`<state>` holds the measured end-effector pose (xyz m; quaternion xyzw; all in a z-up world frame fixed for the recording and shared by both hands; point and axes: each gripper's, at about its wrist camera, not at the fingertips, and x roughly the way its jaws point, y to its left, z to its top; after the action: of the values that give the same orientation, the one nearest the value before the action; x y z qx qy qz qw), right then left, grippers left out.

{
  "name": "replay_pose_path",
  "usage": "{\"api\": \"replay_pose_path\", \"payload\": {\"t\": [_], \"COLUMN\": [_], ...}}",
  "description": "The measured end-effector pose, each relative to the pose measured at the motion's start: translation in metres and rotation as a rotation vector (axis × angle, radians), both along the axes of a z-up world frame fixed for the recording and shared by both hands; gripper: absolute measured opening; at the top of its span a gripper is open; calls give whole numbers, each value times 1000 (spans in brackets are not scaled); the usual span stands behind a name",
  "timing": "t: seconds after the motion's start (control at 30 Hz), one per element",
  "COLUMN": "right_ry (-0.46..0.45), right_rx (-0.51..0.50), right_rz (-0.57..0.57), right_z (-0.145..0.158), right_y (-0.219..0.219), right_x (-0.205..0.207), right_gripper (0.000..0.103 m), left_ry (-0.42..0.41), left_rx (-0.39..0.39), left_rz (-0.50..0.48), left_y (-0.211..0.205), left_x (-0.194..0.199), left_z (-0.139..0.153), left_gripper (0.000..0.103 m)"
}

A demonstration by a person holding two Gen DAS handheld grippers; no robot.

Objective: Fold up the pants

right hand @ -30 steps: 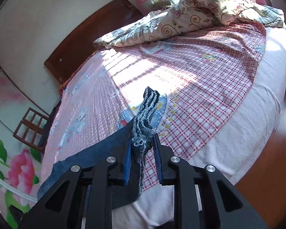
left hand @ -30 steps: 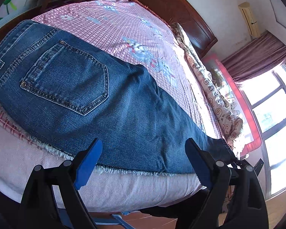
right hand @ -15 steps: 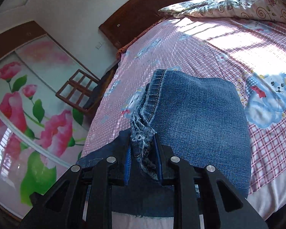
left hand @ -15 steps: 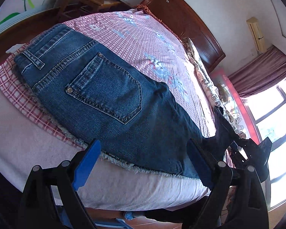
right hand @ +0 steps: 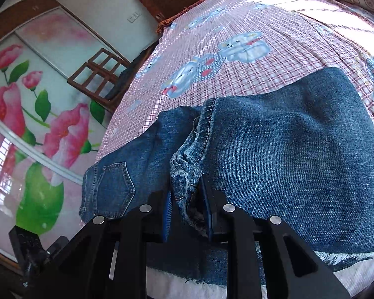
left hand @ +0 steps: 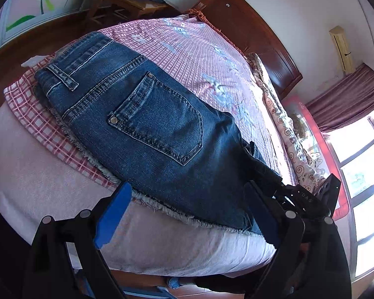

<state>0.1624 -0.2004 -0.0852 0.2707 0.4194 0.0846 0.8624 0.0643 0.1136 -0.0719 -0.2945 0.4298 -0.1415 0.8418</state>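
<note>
The jeans (left hand: 147,124) are lying on the checked bedsheet (left hand: 199,49) near the bed's edge, leg end doubled toward the seat. The right gripper (right hand: 187,206) is pinching the frayed hem (right hand: 184,172); the left gripper (left hand: 187,214) is hovering with jaws wide apart, holding nothing. One fold looks about halfway laid, with smoothing and another fold seemingly waiting

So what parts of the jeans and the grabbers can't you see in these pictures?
- Left wrist view: the far end of the jeans is hidden behind the right gripper.
- Right wrist view: the hem inside the right gripper's jaws is covered by them.
- Right wrist view: the left gripper is cut off at the edge; its jaws are out of sight.
- Both views: the jeans' underside lies against the bed.
</note>
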Motion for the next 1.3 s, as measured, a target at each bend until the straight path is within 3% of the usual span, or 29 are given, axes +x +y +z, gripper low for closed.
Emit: {"api": "replay_pose_path", "payload": {"t": [0.17, 0.33, 0.57, 0.67, 0.73, 0.8, 0.87, 1.0, 1.03, 1.07, 1.13, 1.23, 1.3], "right_ry": [-52, 38, -25, 4, 2, -12, -24, -23, -5, 1, -39, -116, -125], "right_rx": [-90, -233, -387, -402, -418, -471, -533, -576, -590, -568, -426, -244, -231], "right_rz": [93, 161, 223, 240, 244, 257, 283, 376, 404, 427, 422, 268, 145], "right_z": [16, -25, -17, -28, -34, -34, -35, -35, -32, -26, -7, 22, 29], "right_y": [26, 55, 71, 76, 77, 83, 92, 110, 116, 118, 107, 64, 35], "right_x": [-1, 4, -6, -7, -7, -9, -11, -14, -16, -19, -26, -24, -11], "right_gripper": [21, 21, 21, 21, 21, 21, 27, 71, 72, 72, 72, 72, 72], "left_ry": [2, 2, 12, 18, 53, 70, 89, 130, 129, 132, 137, 133, 133], "left_rx": [41, 38, 58, 113, 197, 205, 221, 300, 311, 319, 327, 321, 326], "left_rz": [-27, -43, -24, -19, -12, 1, 24, 26, 30, 31, 24, 20, 18], "left_y": [-14, -20, -15, -22, -31, -36, -42, -51, -53, -53, -54, -53, -53], "left_x": [4, 5, 10, 22, 36, 46, 54, 65, 65, 65, 66, 65, 66], "left_z": [0, 3, -1, -2, -5, -8, -8, -17, -16, -16, -17, -17, -18], "left_gripper": [93, 93, 94, 97, 98, 98, 101, 101, 101, 101, 101, 101, 101]}}
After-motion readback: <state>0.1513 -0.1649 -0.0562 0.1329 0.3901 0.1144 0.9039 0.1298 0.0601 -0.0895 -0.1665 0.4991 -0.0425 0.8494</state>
